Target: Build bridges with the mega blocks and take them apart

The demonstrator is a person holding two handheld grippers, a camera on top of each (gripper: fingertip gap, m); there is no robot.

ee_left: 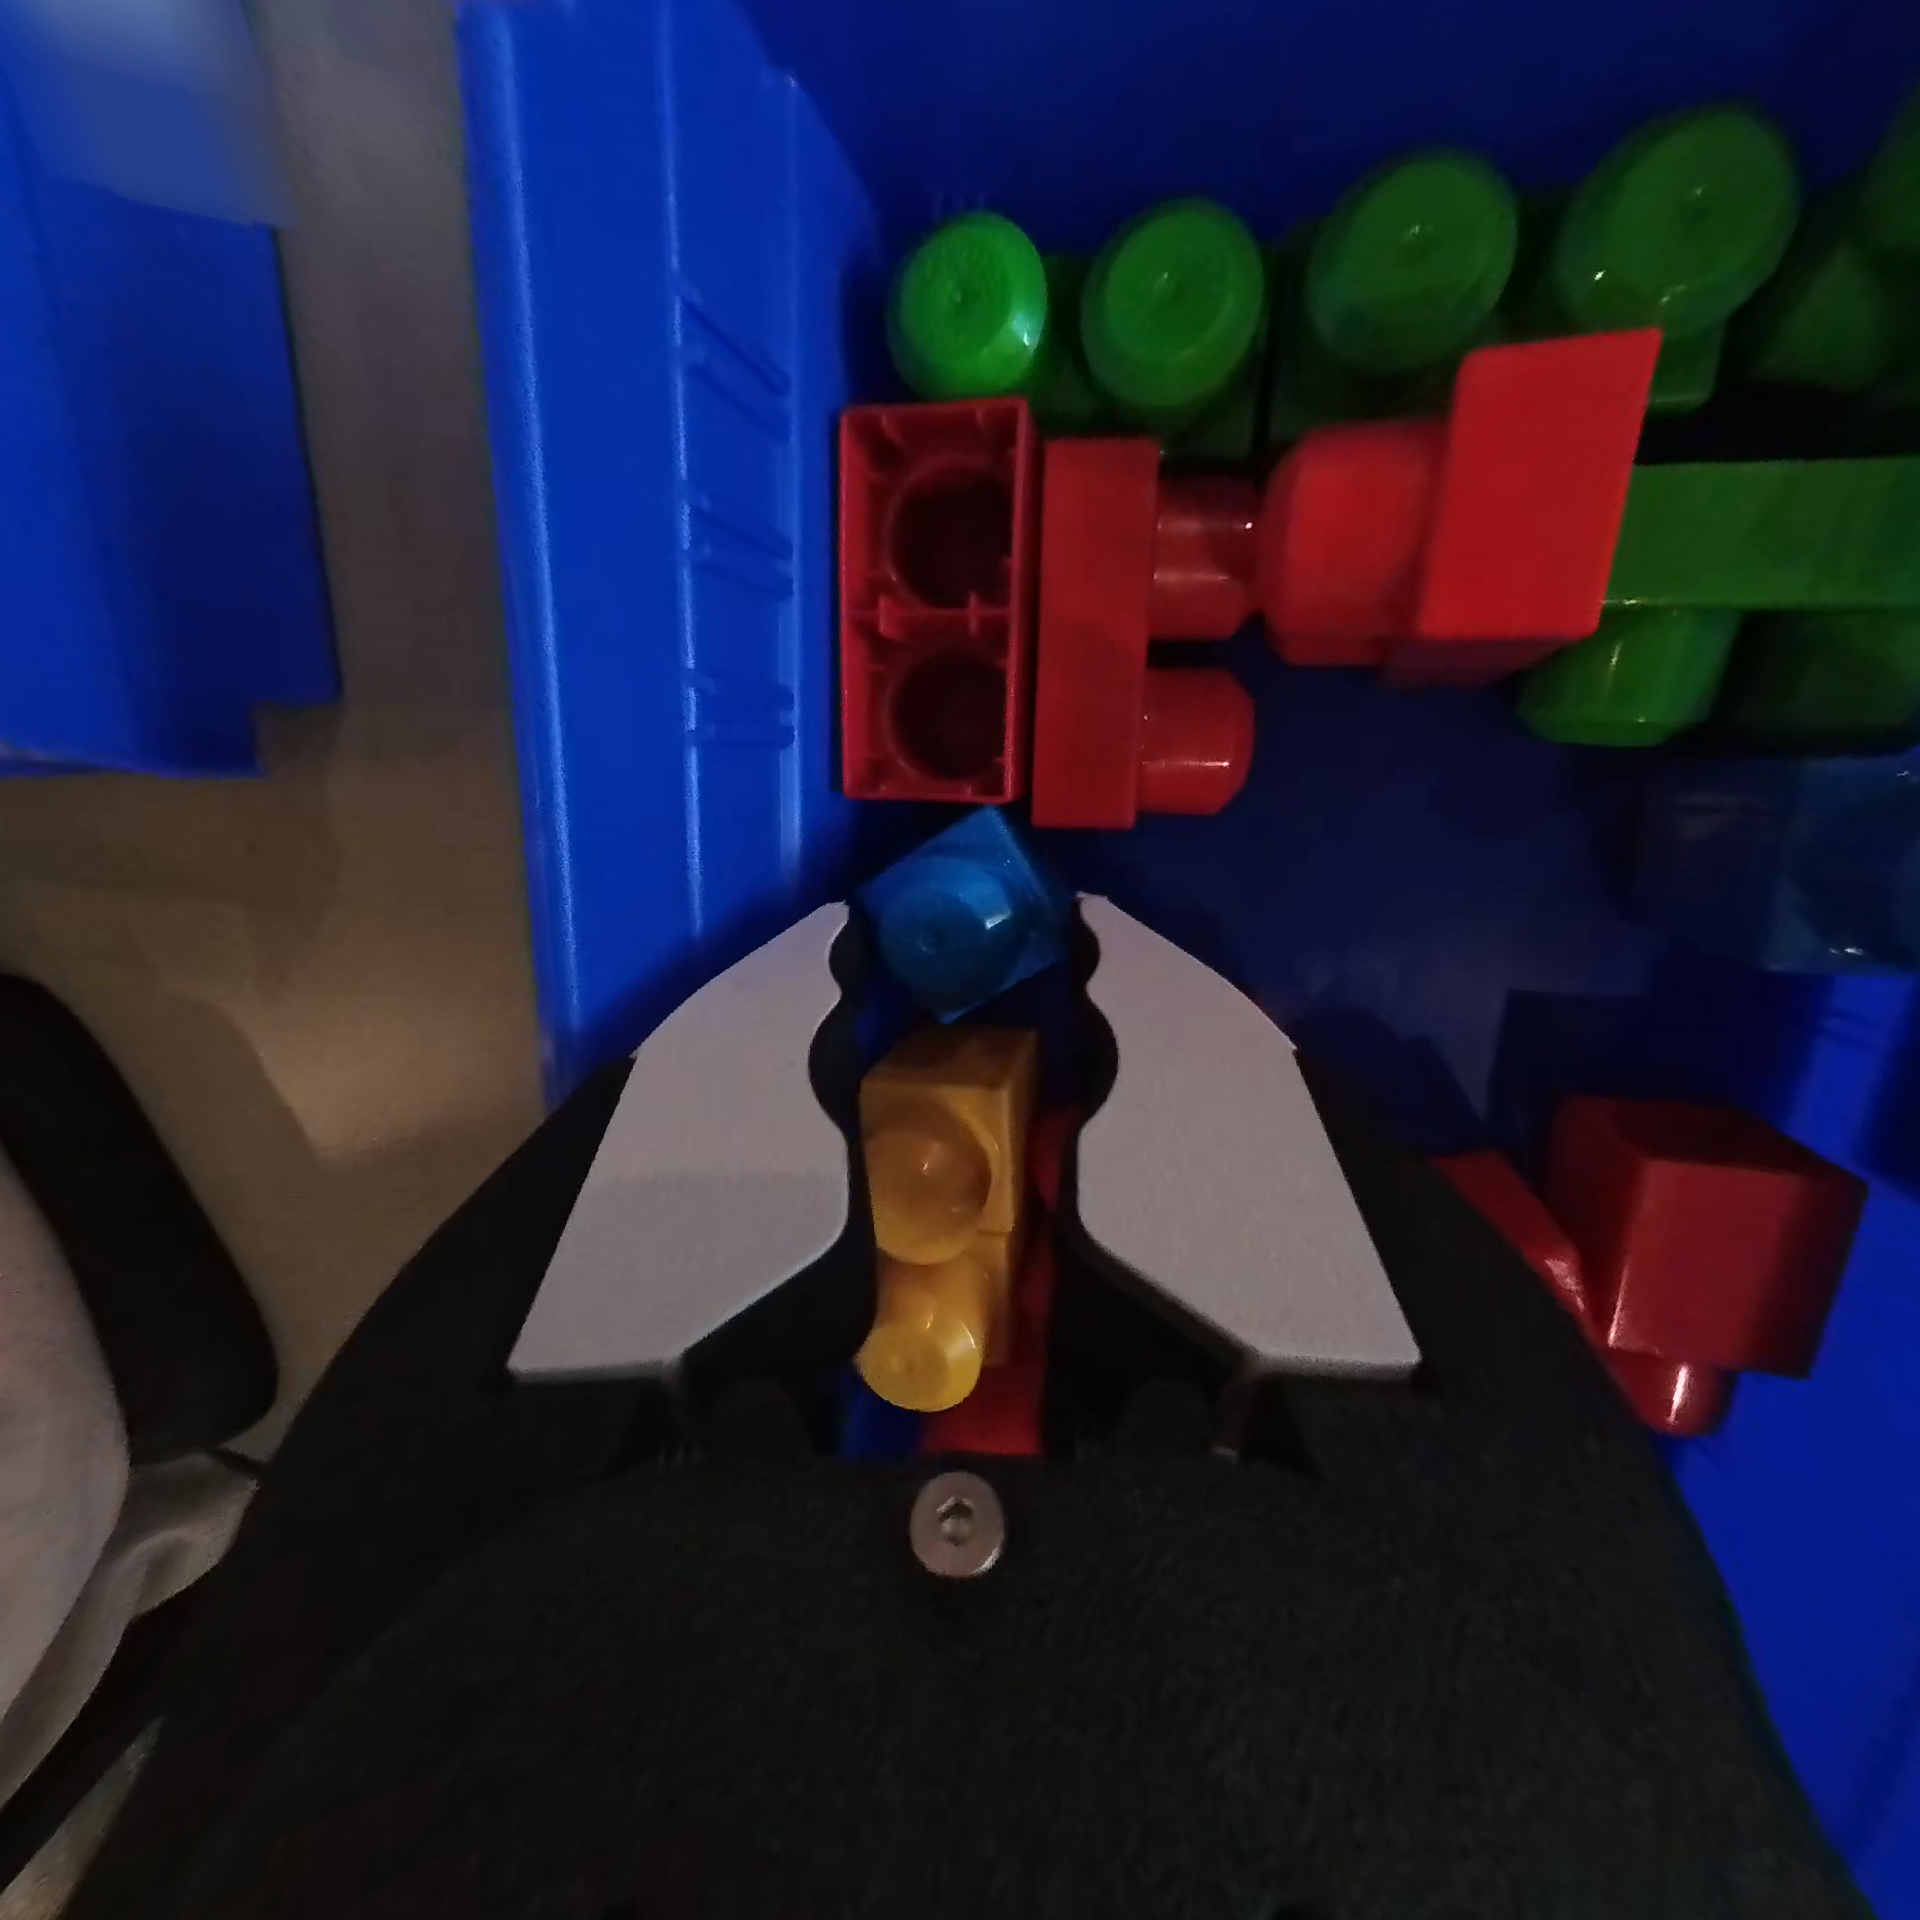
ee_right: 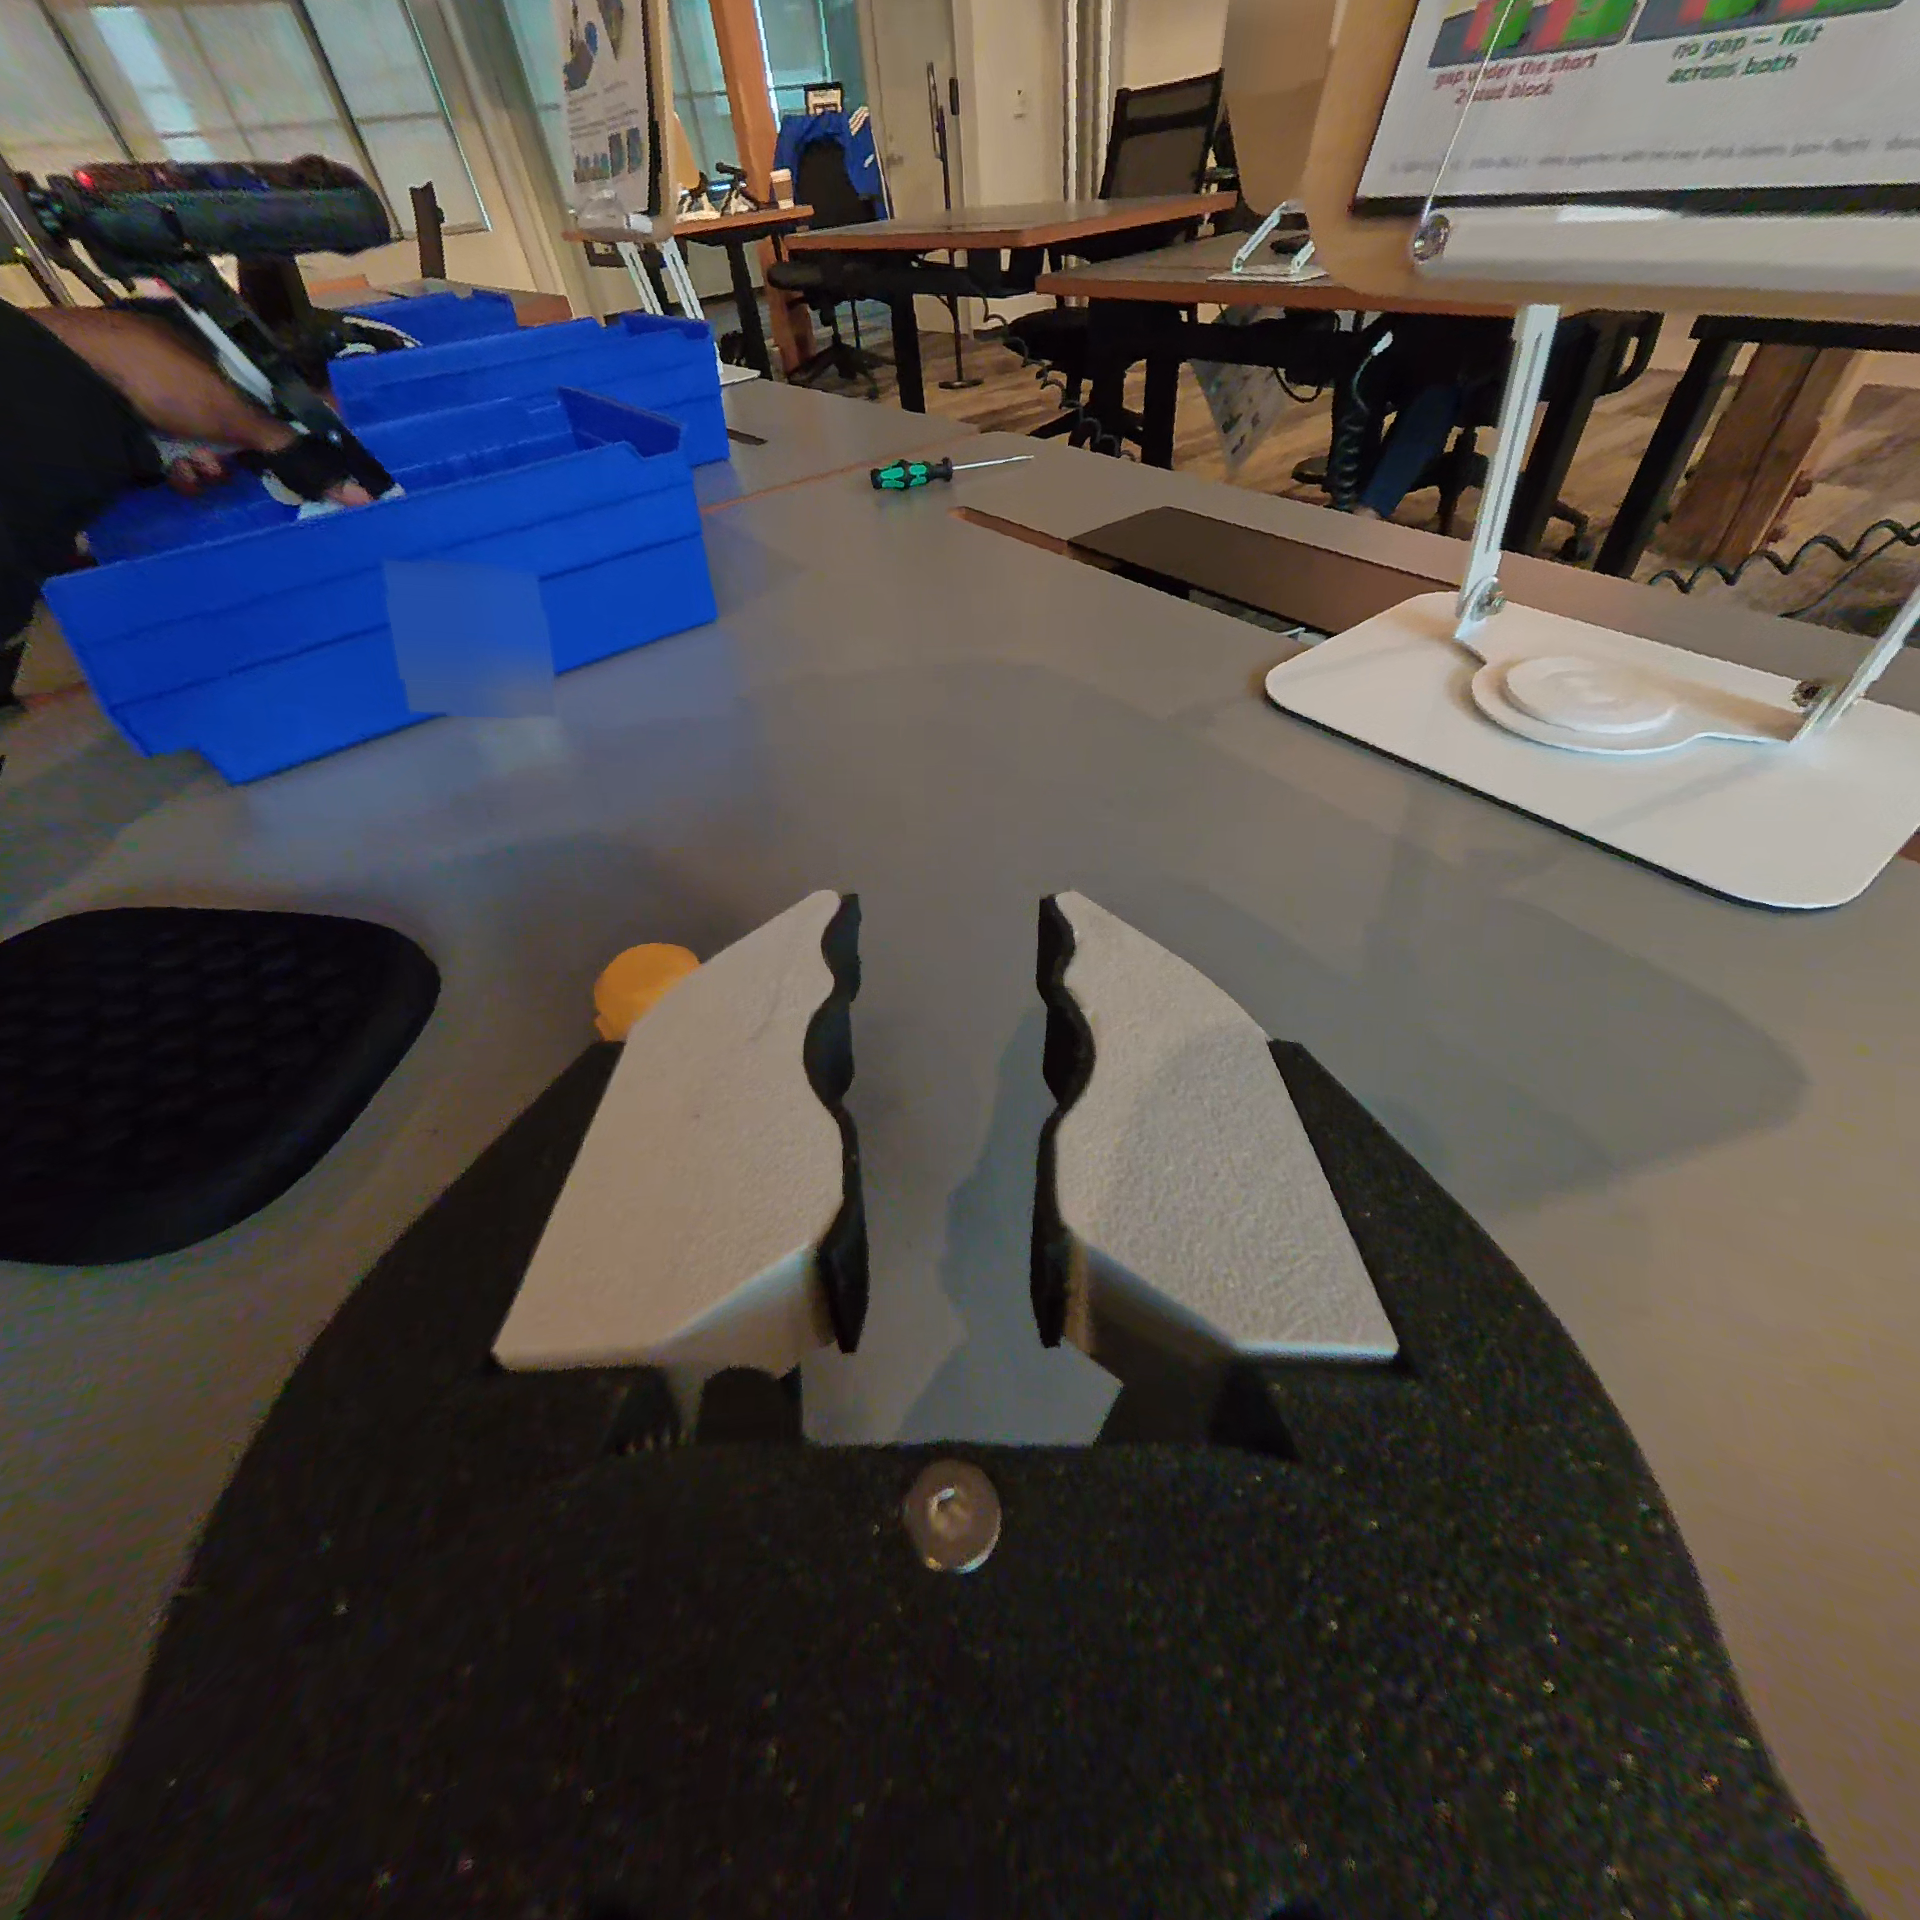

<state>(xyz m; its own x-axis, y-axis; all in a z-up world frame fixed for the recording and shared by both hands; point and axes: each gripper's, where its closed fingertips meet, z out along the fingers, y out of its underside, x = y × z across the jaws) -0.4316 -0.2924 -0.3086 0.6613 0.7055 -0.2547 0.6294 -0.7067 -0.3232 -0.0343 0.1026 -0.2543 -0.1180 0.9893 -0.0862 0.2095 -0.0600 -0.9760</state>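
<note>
1. Left wrist view only: inside of a blue bin (ee_left: pixel 665 520) holding loose blocks. A green block (ee_left: pixel 1195 301) with a row of studs lies along the far side; a red block (ee_left: pixel 940 603) shows its hollow underside, touching a second red block (ee_left: pixel 1091 634) on its side.
2. Left tongs (ee_left: pixel 966 914): lowered into the bin, jaws narrowly parted. A small blue block (ee_left: pixel 961 925) sits tilted between the tips; whether the pads press it, I cannot tell. A yellow block (ee_left: pixel 940 1164) lies below, within the gap.
3. Another red block (ee_left: pixel 1704 1216) lies right of the tongs.
4. Right wrist view only: right tongs (ee_right: pixel 948 914) low over the grey tabletop (ee_right: pixel 987 748), jaws partly open, nothing between them.
5. A yellow block (ee_right: pixel 639 985) on the tabletop, half hidden behind the left finger.
6. Black mat (ee_right: pixel 177 1081) to the left; several blue bins (ee_right: pixel 395 613) farther left, where a hand (ee_right: pixel 301 468) holds the other tongs down into one.
7. White stand (ee_right: pixel 1621 748) carrying a printed sheet at right; a screwdriver (ee_right: pixel 935 470) farther back.
8. Room: desks, black office chairs, windows behind.
</note>
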